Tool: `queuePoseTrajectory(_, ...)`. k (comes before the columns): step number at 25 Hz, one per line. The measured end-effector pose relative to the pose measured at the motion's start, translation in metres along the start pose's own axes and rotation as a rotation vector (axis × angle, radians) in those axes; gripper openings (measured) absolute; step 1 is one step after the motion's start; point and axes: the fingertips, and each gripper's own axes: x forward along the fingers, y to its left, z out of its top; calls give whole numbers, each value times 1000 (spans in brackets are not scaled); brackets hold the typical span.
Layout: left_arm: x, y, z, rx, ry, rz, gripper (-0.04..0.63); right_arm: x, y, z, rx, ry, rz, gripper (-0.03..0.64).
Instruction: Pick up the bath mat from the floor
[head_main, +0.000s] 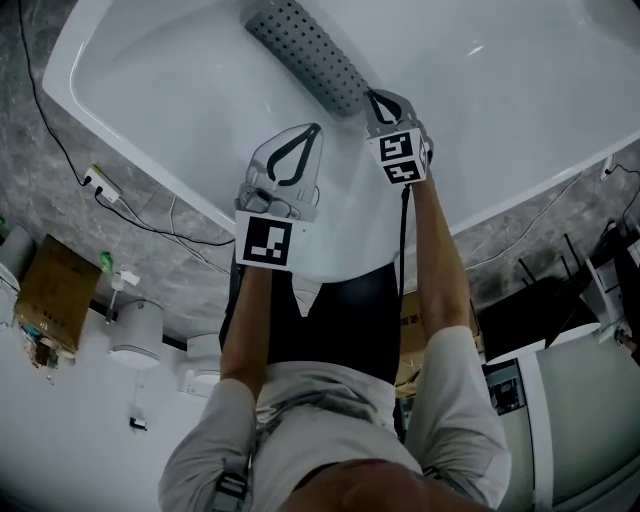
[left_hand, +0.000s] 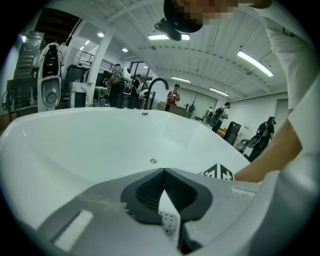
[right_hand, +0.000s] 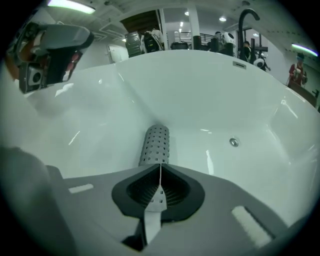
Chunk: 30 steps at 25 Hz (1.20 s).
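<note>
Both grippers are over the white bathtub (head_main: 150, 120), not a floor, and the lift looks started. The right gripper (head_main: 380, 100) is clamped tight on the end of the grey perforated bath mat (head_main: 305, 50), which trails into the tub. The left gripper (head_main: 316, 128) has its fingers (left_hand: 142, 192) together too, apparently nipping a mat corner, though that's hard to tell. Next: raise both evenly, clear of the rim.

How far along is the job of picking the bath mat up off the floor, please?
Done: the bath mat is off the floor, stretched over the white bathtub. In hand: the right gripper is shut on its near end; the left gripper pinches a perforated corner. Left: nothing of the pickup.
</note>
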Motion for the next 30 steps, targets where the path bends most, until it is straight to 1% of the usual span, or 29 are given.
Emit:
queuePoseTrajectory(1,3,1,-3,-1,7,-1,3,4,-2,-7,25,8,-3,12)
queuePoseTrajectory(2,7,2,-6,-5,15,-2,3,9,-4,-13,43,15,-7,36)
queuePoseTrajectory(4,14,4,-14,-15,33,-5,3,17,-8,-23,61,30,-11,44)
queuePoseTrajectory(9,28,5,-24,-26,62,-19,3,34,-11,-42,62,62,-12,56)
queuePoseTrajectory(13,38,11,-29,-32,88,-26,3,49,-3,-61,70,107,14,96)
queuePoseTrajectory(16,41,12,-35,-35,114,-38,3,58,5,-72,48,127,30,117)
queuePoseTrajectory(19,40,9,-39,-43,144,-53,3,66,14,-74,14,120,49,138)
queuePoseTrajectory(21,39,4,-39,-47,164,-65,3,68,19,-74,11,118,61,145)
queuePoseTrajectory(22,38,2,-38,-46,171,-71,3,68,20,-74,15,118,65,160)
queuePoseTrajectory(25,36,-4,-33,-42,176,-91,3,70,18,-74,39,120,66,178)
queuePoseTrajectory(26,33,-6,-29,-32,177,-100,3,69,17,-75,48,123,68,194)
queuePoseTrajectory(30,23,-13,-15,8,186,-143,3,71,16,-79,55,146,75,221)
